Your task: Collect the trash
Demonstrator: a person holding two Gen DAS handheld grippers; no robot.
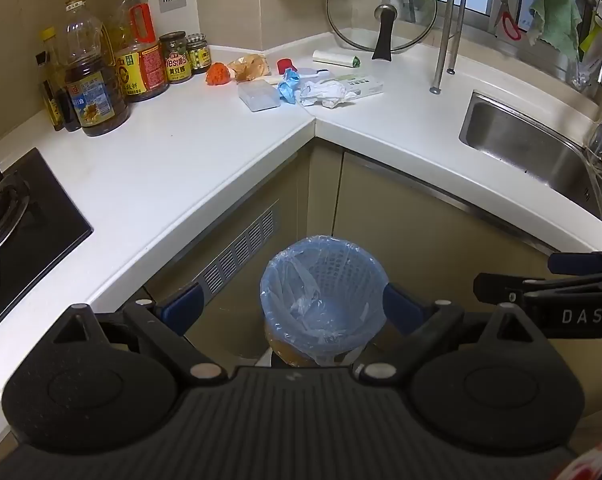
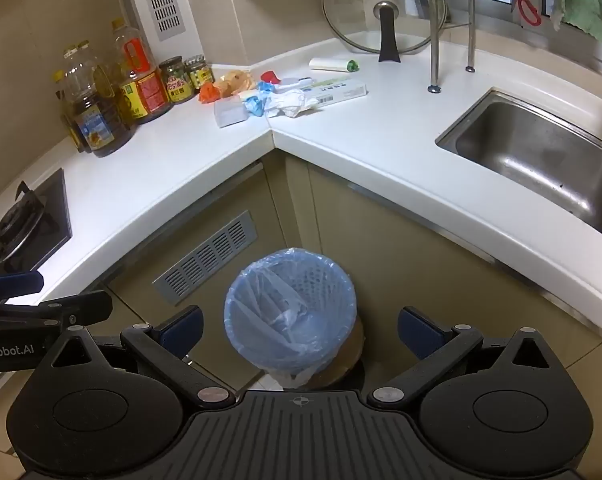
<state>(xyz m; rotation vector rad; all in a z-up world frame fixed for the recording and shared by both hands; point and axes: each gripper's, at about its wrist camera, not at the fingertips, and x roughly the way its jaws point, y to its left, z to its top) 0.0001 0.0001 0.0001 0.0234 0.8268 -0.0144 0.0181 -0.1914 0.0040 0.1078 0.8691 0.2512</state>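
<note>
Blue-lined bin (image 1: 324, 300) sits below wide-open, empty fingers (image 1: 293, 306) of both grippers (image 2: 301, 332).

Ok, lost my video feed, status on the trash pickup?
Left gripper and right gripper open, empty. Crumpled white paper on white counter. Blue-lined wastebasket below, unobstructed.

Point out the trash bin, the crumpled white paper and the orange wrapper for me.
trash bin (image 1: 325, 300): left wrist view, blue liner inside.
crumpled white paper (image 1: 325, 94): left wrist view, its middle.
orange wrapper (image 2: 207, 92): right wrist view, its middle.
</note>
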